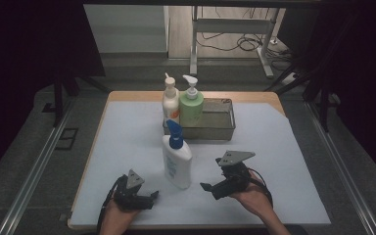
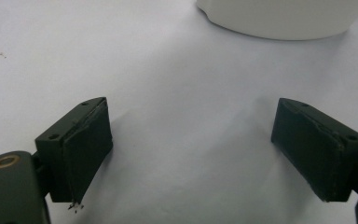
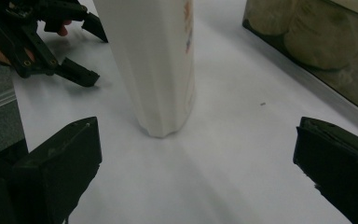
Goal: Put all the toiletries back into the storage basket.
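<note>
A white bottle with a blue cap (image 1: 176, 159) stands upright on the white sheet, near the front middle. My left gripper (image 1: 151, 198) rests low on the sheet to the bottle's left, open, jaws pointing at it. In the left gripper view the gripper (image 2: 191, 111) holds nothing, and the bottle's base (image 2: 284, 18) lies just ahead. My right gripper (image 1: 212, 175) is open to the bottle's right, held by a hand. Between the wide jaws of the right gripper (image 3: 196, 131) the bottle (image 3: 154, 60) stands ahead and apart, with the left gripper (image 3: 95, 56) beyond it.
A metal tray (image 1: 216, 128) sits behind the bottle at mid table. At its left end stand a green pump bottle (image 1: 192, 106) and a white bottle with an orange label (image 1: 170, 101). The tray's wall (image 3: 307, 56) is close on the right gripper's far side.
</note>
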A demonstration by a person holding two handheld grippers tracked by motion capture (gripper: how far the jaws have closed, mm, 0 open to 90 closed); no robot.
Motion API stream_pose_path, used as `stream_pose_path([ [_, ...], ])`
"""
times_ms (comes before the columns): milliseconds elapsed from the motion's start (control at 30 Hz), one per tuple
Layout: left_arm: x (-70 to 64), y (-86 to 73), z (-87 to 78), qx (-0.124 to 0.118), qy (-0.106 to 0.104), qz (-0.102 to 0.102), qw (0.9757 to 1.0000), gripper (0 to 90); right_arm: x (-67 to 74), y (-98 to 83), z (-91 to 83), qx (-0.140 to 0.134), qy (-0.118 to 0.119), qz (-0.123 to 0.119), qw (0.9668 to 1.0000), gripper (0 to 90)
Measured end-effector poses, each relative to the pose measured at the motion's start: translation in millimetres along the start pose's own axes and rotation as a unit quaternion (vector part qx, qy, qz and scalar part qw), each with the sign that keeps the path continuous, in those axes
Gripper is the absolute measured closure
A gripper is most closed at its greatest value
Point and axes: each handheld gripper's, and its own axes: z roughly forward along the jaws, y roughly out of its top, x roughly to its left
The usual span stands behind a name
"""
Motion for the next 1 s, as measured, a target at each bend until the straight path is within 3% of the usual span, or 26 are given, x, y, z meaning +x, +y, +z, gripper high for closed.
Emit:
stream_pose_path([
  [500,-0.1,-0.1,-0.1,0.000,0.000,0.000,1.0000,12.0,17.9,34.2,17.6,-0.012,0.012,-0.011,0.9998,2.9],
  [900,-0.1,-0.2,0.0,-0.001,0.001,0.000,1.0000,12.1,25.8,58.8,36.6,-0.018,-0.005,-0.010,0.9998,5.6],
  [1000,-0.1,-0.2,0.0,-0.001,0.000,0.000,1.0000,12.1,26.7,63.3,40.6,-0.021,-0.011,-0.009,0.9997,10.3],
])
